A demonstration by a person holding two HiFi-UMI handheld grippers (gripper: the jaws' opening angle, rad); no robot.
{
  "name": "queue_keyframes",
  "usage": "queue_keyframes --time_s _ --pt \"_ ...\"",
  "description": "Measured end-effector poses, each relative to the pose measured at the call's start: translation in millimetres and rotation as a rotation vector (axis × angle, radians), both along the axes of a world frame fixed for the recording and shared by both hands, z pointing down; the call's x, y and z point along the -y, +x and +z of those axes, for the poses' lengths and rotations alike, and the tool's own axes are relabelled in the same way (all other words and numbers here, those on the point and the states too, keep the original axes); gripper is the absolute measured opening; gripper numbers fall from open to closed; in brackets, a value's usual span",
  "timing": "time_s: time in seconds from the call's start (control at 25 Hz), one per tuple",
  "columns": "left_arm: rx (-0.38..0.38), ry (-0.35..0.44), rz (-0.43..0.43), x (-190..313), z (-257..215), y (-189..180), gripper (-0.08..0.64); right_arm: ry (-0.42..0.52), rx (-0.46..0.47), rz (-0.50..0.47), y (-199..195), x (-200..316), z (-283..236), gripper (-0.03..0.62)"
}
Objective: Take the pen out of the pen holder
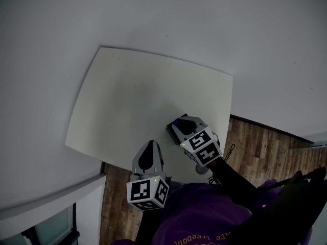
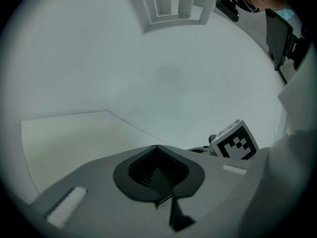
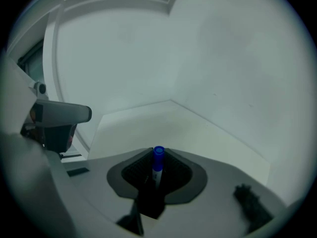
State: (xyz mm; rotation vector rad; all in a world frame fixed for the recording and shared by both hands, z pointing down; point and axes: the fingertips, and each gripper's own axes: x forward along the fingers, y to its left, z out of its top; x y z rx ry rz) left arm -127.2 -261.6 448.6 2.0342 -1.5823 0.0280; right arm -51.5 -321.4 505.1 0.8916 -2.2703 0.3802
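The slim white pen with a blue cap [image 3: 157,162] stands upright in the dark, box-shaped pen holder [image 1: 170,129], cap uppermost, and only its blue top [image 1: 177,120] shows from the head view. The holder sits on the pale, rectangular table top [image 1: 127,96], close to the near edge and toward the right corner.

The grey right gripper [image 3: 158,152] has clenched on the pen: in the right gripper view its ribbed dark pads [image 3: 136,170] lie tight against either side of the barrel just under the cap, and the tips meet around it. It comes in tilted downward over the holder [image 3: 148,205], with its black-and-white marker cube [image 1: 204,147] behind it.

The grey left gripper [image 1: 150,146] hangs just beside it over the near edge of the table, apart from the holder. Its jaws are pressed together with nothing between them [image 2: 157,150], and its own marker cube [image 1: 148,192] sits below the table edge.

Brown wooden floorboards [image 1: 260,147] show to the right of the table, and a purple garment [image 1: 204,213] on the person fills the lower frame
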Motion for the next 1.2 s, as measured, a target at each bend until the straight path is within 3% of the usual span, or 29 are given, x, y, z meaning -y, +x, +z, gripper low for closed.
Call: queue_keyframes --time_s 0.52,1.2 --pt "-0.022 0.030 0.010 3 -12 15 0.008 0.006 0.044 0.010 5 -6 -14 0.074" --pt "-0.007 0.069 -0.005 -1 -28 22 0.008 0.083 0.115 0.036 25 -8 -60 0.074"
